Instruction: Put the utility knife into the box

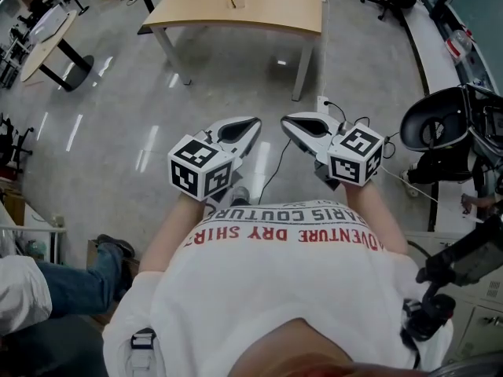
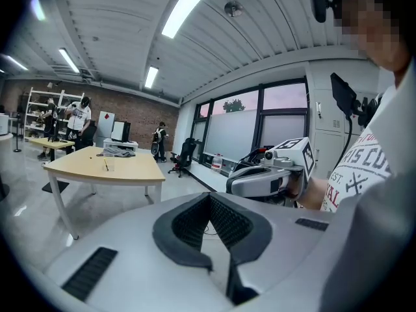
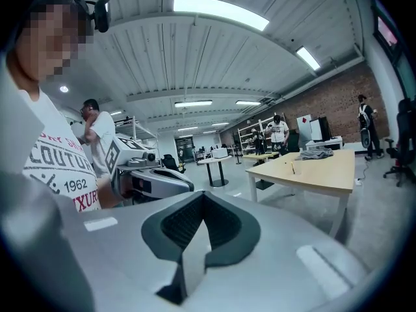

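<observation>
Above a grey workshop floor (image 1: 118, 93), left tongs (image 1: 253, 122) and right tongs (image 1: 288, 121) sit closed and empty near the chest, while the likely utility knife (image 1: 230, 0) lies on the far tabletop (image 1: 275, 10), too small to tell whether it is boxed.

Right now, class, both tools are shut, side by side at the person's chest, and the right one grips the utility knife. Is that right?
No. The right tool is shut on nothing, as the right gripper view shows; the utility knife lies on the table ahead. The left tool is shut too, both side by side at the chest.
</observation>
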